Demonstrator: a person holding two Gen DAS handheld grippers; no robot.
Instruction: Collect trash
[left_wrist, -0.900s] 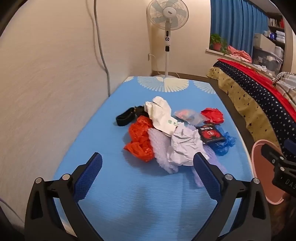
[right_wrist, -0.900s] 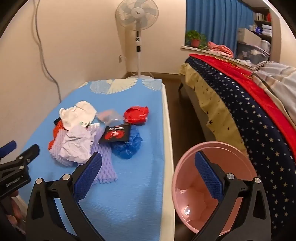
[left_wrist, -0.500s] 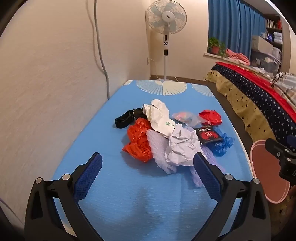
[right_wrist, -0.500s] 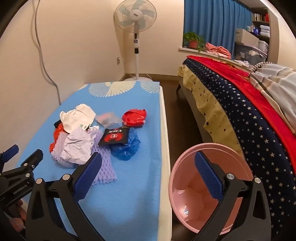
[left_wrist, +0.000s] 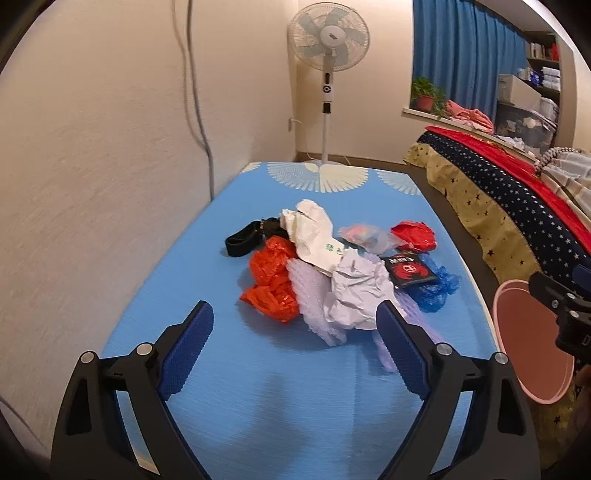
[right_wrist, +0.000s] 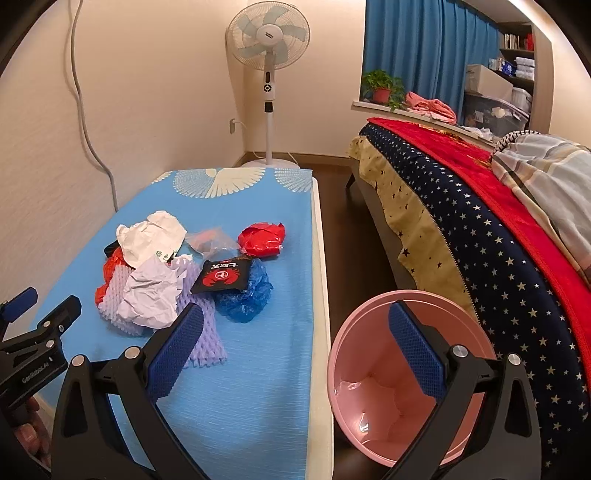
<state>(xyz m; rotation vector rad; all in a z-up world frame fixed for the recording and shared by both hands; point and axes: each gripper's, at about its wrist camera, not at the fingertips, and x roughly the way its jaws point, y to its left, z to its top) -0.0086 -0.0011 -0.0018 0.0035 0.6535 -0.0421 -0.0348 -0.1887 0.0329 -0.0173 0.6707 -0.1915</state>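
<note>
trash (left_wrist: 343, 273) heaped mid mat (left_wrist: 192, 273), bin (right_wrist: 402, 373) off its right edge. left gripper (left_wrist: 295, 347), right gripper (right_wrist: 295, 347): wide open, empty. light scraps could slip, miss bin.

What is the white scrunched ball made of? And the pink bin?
The white ball looks like matte paper: sharp creases, no shine. The pink bin seems to be smooth plastic: light glints off its glossy inside.
</note>
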